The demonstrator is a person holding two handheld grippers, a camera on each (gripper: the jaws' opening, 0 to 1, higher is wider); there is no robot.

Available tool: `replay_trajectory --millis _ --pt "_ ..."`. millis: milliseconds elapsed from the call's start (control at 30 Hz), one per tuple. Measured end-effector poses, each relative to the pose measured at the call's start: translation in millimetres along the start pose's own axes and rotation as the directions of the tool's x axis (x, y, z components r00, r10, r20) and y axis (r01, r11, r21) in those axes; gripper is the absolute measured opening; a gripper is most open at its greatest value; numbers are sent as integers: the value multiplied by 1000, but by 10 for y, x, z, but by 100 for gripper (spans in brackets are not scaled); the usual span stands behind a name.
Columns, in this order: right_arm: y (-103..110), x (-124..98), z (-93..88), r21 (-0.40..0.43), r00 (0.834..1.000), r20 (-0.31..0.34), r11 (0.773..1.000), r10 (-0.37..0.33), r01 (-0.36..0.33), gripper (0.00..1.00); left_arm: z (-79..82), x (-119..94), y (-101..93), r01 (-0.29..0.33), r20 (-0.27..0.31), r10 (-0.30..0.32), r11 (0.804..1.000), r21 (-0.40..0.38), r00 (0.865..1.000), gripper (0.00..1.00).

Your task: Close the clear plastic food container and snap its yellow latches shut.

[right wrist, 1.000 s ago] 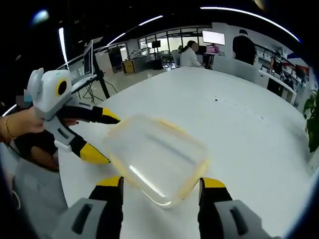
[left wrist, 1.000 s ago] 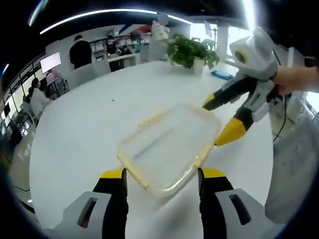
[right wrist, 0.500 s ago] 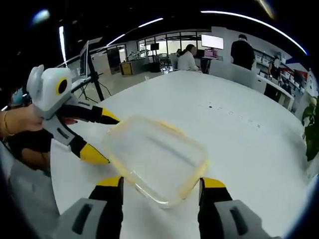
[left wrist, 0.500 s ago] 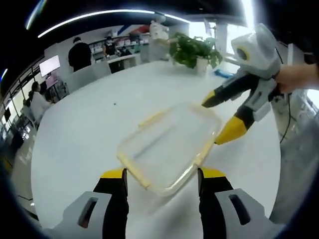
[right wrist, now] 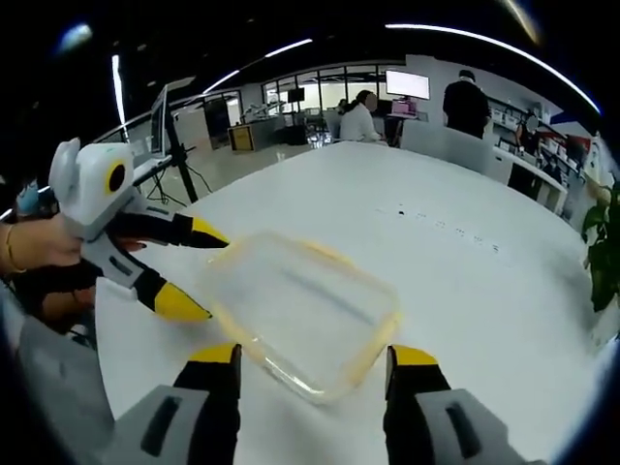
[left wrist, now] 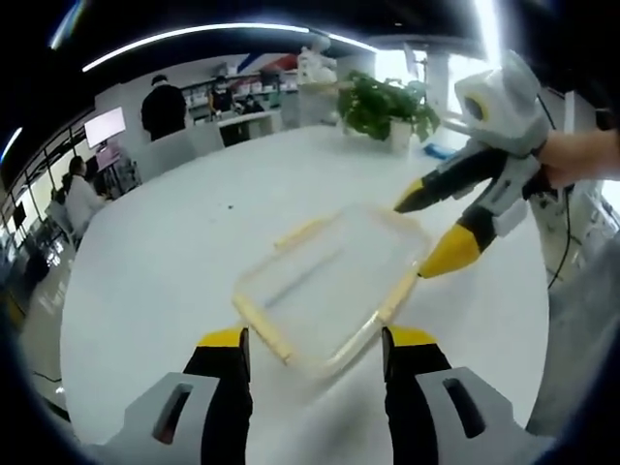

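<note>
On the white table [left wrist: 145, 262] the clear box [left wrist: 329, 287] lies flat with its lid on. We hold our left gripper [left wrist: 315, 347] and right gripper [right wrist: 312, 362] near its two ends, both with jaws spread wide.

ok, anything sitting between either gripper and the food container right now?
Nothing visible. In the left gripper view only bare white table lies between the open left gripper and the clear food container. In the right gripper view the open right gripper has the same clear path to its near edge.
</note>
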State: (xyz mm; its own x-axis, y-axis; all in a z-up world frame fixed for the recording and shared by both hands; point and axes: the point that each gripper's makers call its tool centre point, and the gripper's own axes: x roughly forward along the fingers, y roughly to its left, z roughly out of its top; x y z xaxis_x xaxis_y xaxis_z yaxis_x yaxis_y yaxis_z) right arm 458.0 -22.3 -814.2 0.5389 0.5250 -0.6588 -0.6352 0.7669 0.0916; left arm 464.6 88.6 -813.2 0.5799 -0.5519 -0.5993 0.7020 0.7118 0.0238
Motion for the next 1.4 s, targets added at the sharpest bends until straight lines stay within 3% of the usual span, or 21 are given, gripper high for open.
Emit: replay_trajectory --millis 267,733,1400 --pt "31 -144 38 58 999 43 998 -13 11 60 -78 -145 116 -42 1 42 999 -29 999 55" --pt "116 -383 -9 101 996 80 995 -29 21 61 -109 -435 -24 -49 58 59 986 -162 997 55" --pt "350 -753 -139 142 991 126 990 -34 16 62 -165 -940 -66 -78 136 118 960 -270 984 57"
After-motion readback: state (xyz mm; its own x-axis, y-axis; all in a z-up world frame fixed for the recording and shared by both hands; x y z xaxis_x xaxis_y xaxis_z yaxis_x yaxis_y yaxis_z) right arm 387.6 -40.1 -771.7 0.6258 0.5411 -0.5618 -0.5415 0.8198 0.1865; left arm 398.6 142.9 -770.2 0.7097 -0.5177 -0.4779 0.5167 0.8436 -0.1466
